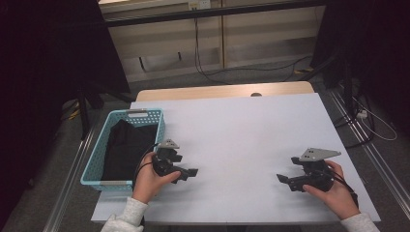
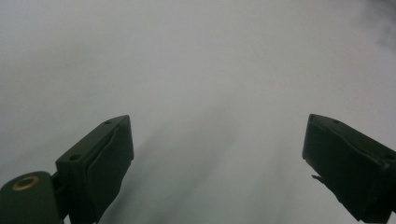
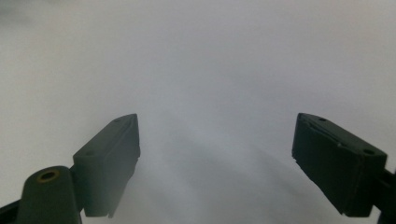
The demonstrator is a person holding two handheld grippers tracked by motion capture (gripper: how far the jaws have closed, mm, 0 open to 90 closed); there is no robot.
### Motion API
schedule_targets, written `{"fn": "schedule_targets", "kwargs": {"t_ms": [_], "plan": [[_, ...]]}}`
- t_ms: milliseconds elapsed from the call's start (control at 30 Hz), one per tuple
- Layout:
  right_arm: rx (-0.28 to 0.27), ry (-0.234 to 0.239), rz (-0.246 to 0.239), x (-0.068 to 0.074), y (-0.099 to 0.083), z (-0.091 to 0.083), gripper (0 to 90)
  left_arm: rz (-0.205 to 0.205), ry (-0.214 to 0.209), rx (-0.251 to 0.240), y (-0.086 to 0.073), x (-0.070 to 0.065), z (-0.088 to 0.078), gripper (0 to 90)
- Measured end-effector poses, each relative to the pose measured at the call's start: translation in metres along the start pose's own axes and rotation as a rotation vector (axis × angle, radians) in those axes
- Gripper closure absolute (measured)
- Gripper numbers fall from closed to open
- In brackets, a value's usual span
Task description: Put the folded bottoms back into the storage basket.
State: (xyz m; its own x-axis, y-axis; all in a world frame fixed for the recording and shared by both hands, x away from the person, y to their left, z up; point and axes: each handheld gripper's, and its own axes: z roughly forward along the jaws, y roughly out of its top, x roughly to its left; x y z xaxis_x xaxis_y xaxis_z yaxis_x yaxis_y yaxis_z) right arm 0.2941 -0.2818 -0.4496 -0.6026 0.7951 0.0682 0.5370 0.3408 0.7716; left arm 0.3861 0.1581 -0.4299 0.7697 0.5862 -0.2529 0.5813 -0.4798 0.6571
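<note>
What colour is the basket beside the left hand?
Light blue basket, holding dark cloth; clearest in the high view.

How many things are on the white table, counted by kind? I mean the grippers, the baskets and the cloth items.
Grippers: 2, the left gripper and the right gripper, both with jaws open and nothing between them
Baskets: 1, the light blue basket
Cloth items: 1, the black cloth inside the basket
Total: 4

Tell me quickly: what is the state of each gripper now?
Left gripper: open, holding nothing.
Right gripper: open, holding nothing.
</note>
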Motion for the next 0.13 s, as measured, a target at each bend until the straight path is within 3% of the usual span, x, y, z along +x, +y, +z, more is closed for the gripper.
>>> {"fn": "schedule_targets", "kwargs": {"t_ms": [133], "plan": [[0.002,-0.001,-0.002,0.0004,-0.0001,0.0004,14.6,0.001,0.001,0.002,0.0000,0.0001,-0.0001,8.6]]}}
